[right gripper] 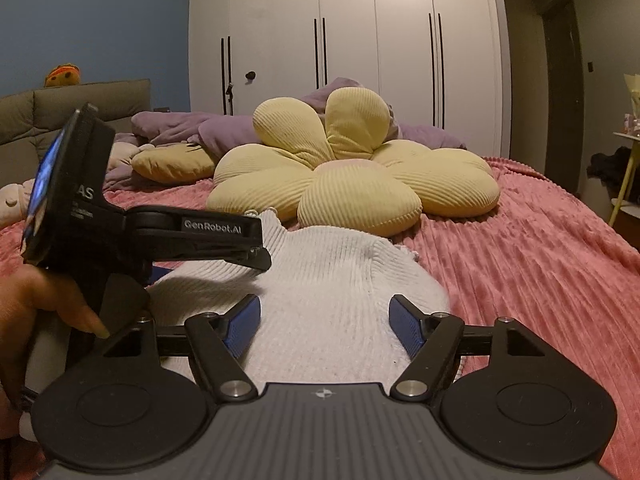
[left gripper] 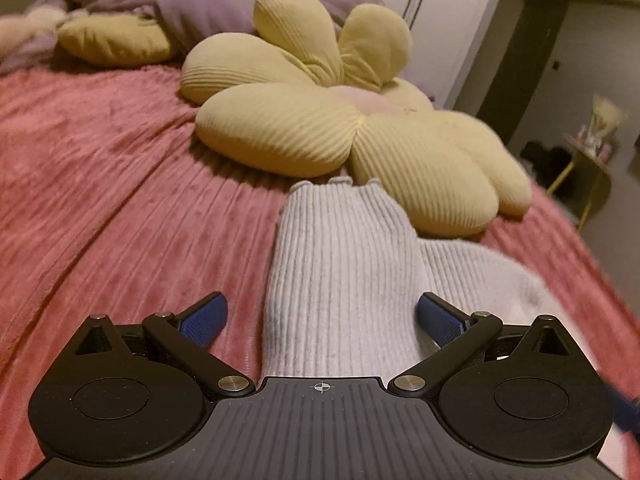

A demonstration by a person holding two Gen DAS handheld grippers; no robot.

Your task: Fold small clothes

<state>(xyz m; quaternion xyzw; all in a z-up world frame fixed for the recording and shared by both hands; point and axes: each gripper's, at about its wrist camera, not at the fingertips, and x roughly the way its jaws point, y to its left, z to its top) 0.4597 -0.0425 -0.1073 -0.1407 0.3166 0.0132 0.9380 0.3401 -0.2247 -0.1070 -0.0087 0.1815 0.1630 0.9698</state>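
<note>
White sock [left gripper: 340, 264] lies on the bed [left gripper: 120, 200] between my left fingers [left gripper: 204, 316] and right fingers [right gripper: 406, 322] — both pairs spread wide, gripping nothing.

A yellow flower cushion [right gripper: 356, 184] lies on the pink bedspread [right gripper: 520, 248]. Behind it sit a purple blanket [right gripper: 188, 126], a yellow pillow [right gripper: 172, 164] and white wardrobe doors [right gripper: 348, 40].

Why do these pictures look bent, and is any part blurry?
Both views use fisheye lenses, so the wardrobe bows outward in the right wrist view. In the left wrist view the right edge smears near the side table, while the white sock stays sharp. Lighting is dim and warm.
</note>
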